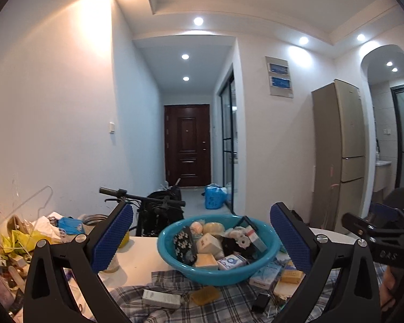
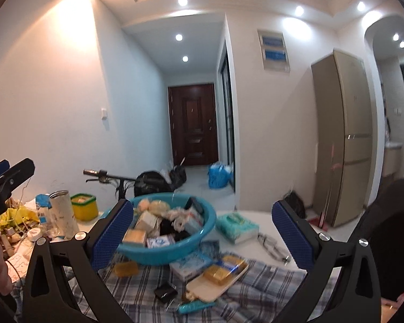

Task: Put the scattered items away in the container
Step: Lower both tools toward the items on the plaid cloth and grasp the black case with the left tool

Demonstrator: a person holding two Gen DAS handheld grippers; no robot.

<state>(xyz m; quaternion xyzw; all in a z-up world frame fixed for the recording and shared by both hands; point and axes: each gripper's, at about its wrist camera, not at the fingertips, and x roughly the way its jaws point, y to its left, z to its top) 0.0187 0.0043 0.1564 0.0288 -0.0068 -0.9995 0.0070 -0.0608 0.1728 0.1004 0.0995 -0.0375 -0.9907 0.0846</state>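
— White tabletop point(image 1: 145, 253), plaid cloth point(image 2: 256, 282); where's the container?
— Teal basin point(image 1: 218, 269) sits mid-table, heaped with boxes.
— Grippers?
— Left gripper point(image 1: 202, 239) and right gripper point(image 2: 202, 231) both spread wide, holding nothing.

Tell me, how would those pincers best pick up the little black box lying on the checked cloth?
Probably from above, closing across the black box's two narrower sides. It lies flat on the checked cloth, slightly apart from neighbours, so its top is open to the right gripper.

Black claws point(image 1: 202, 239), blue ribbed pads point(image 1: 113, 238)
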